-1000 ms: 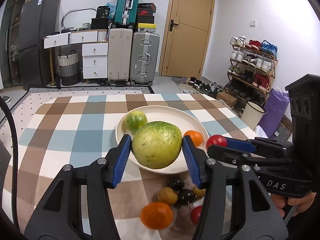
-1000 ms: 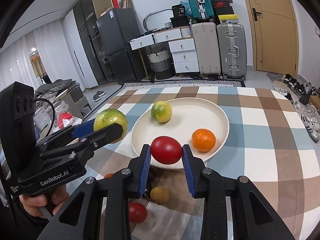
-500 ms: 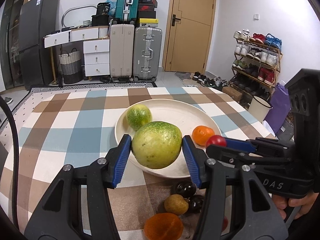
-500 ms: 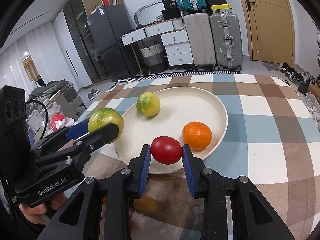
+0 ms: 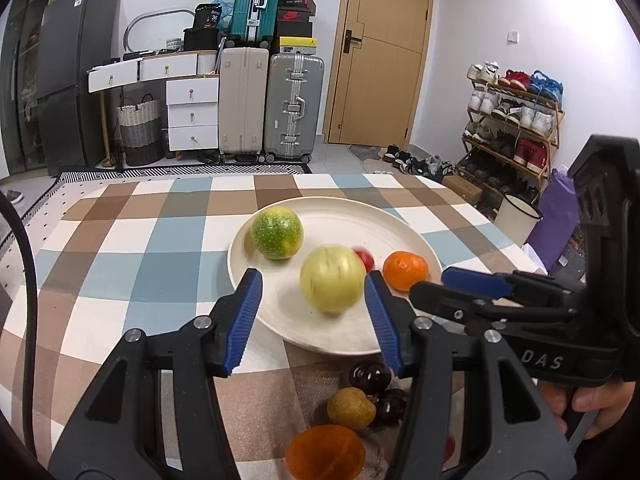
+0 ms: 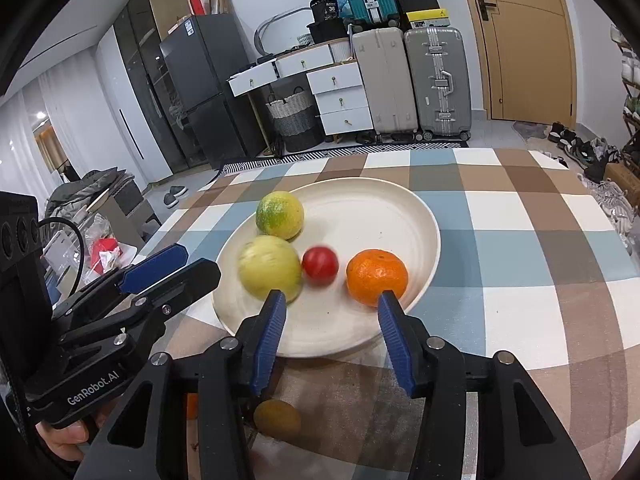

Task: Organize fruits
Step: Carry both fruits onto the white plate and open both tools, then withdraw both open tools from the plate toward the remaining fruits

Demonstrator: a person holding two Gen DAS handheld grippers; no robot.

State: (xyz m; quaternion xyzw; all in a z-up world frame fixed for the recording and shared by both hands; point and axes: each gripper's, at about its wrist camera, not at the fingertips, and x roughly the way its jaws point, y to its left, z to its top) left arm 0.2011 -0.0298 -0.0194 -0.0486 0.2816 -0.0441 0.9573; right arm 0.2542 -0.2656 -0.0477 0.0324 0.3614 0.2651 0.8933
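Both the left gripper (image 5: 313,312) and right gripper (image 6: 331,330) gape empty over the plate (image 6: 404,216), a blurred yellow-green fruit (image 6: 269,268) at nine o'clock of the red tomato (image 6: 320,265).

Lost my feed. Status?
Both hand-held grippers, left and right, open, empty. Green fruit, tomato blurred on plate. Nothing blocking.

I count four fruits on the one white plate (image 6: 424,216), centre of frame: two green-yellow fruits (image 6: 280,215) (image 6: 269,271), one red tomato (image 6: 320,265), one orange mandarin (image 6: 377,277). At the lower centre of the left wrist view I see two dark fruits (image 5: 370,376), one brown-yellow fruit (image 5: 351,408), one orange fruit (image 5: 325,452).
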